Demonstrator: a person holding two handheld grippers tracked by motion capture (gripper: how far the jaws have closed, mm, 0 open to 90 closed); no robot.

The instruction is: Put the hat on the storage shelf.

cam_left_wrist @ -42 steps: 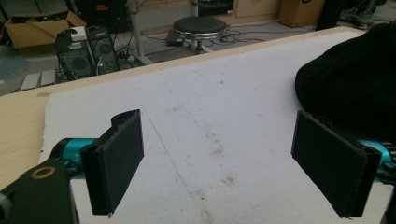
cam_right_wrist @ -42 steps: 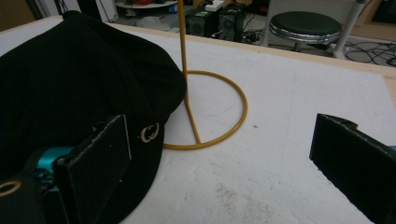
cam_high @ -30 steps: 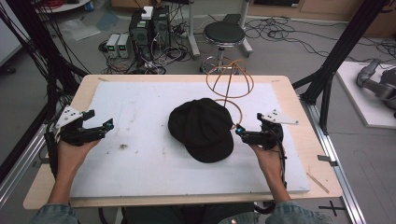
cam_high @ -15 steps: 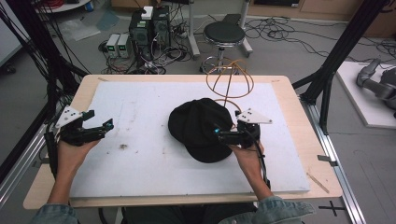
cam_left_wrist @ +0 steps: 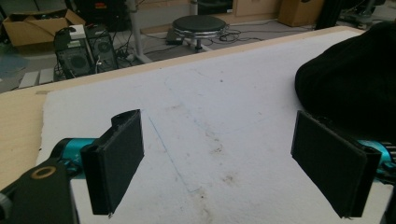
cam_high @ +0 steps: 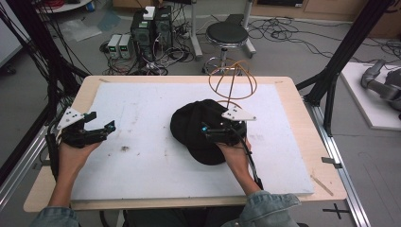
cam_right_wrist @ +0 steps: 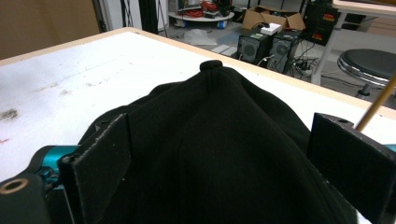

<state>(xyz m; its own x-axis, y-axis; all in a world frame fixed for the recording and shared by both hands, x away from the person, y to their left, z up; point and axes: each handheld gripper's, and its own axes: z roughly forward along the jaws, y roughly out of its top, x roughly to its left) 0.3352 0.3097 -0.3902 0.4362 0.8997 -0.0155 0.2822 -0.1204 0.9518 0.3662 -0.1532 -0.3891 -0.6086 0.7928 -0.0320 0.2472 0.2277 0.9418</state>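
High view: I've got the black cap (cam_high: 201, 130) lying on the white board (cam_high: 142, 109), a little right of the board's middle. Wire hat stand (cam_high: 232, 85) sits just behind the cap, near the board's far edge. Right gripper (cam_high: 204, 128) is over the cap's right half, jaws pointing left across the crown; from here I can't tell whether they touch the fabric. Left gripper (cam_high: 101, 124) is well left of the cap, at the board's left edge, jaws apart, nothing between them.

Left gripper view: my jaws stand wide apart, empty, bare board between them. Cap (cam_left_wrist: 350, 88) is off behind the right-hand jaw, apart from it.

Right gripper view: jaws spread wide, one on each side of the cap (cam_right_wrist: 224, 140). Crown bulges up between them, top button (cam_right_wrist: 211, 65) at the peak. Not clamped.
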